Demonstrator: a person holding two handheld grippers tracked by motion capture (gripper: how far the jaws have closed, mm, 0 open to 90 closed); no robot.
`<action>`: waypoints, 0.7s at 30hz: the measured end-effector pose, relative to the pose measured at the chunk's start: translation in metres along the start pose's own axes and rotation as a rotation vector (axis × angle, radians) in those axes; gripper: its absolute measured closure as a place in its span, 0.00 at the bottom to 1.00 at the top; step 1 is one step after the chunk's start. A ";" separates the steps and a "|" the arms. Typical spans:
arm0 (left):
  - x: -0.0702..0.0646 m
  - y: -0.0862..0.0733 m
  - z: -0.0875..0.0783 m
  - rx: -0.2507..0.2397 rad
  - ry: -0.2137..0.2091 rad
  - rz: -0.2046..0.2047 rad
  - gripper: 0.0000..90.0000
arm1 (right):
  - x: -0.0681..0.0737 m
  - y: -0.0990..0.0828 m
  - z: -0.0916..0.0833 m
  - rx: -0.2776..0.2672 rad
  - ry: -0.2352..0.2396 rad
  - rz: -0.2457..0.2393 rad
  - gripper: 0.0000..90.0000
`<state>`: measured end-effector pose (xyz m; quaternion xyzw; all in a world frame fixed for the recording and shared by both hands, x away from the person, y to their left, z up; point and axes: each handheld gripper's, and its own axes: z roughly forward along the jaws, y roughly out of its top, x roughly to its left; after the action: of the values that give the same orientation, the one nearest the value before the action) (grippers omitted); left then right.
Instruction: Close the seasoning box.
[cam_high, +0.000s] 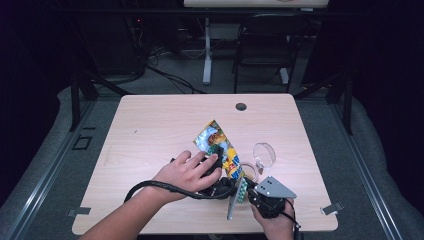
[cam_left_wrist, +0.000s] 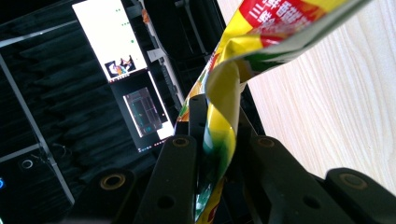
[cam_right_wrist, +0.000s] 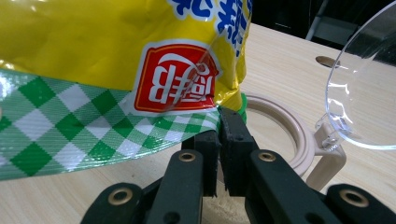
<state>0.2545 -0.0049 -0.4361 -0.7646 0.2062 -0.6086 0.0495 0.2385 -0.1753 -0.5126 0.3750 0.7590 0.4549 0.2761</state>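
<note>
One snack bag, one clear lidded container and two grippers: that is the whole count on your table. The container's transparent hinged lid stands open above its beige ring-shaped rim, just beside the bag. The surface is a pale wood-grain table with one round cable hole near its far edge; beyond it the room is dark, with a chair and a white desk leg on grey flooring, and a lit monitor seen from your left gripper view. The bag is glossy yellow with a red logo panel, blue lettering and a green-and-white chequered band along its bottom seal; it lies slanted near the table's middle, lifted at the near end. Your left gripper has its jaws nearly closed on a twisted yellow-green edge of the bag. Your right gripper has its jaws almost together, pinching the chequered seal at the bag's corner, close to the container's rim
</note>
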 end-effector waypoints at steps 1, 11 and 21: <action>0.000 0.000 0.000 0.000 0.000 -0.001 0.95 | 0.000 0.000 0.000 -0.001 0.000 -0.001 0.96; -0.003 -0.004 0.001 -0.001 -0.020 -0.028 0.95 | 0.000 0.000 0.000 -0.006 0.000 0.000 0.96; -0.005 -0.007 0.002 0.000 -0.047 -0.058 0.95 | 0.000 0.000 0.000 -0.008 -0.008 -0.002 0.96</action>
<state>0.2573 0.0026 -0.4387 -0.7842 0.1826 -0.5919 0.0368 0.2390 -0.1755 -0.5124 0.3749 0.7565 0.4563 0.2810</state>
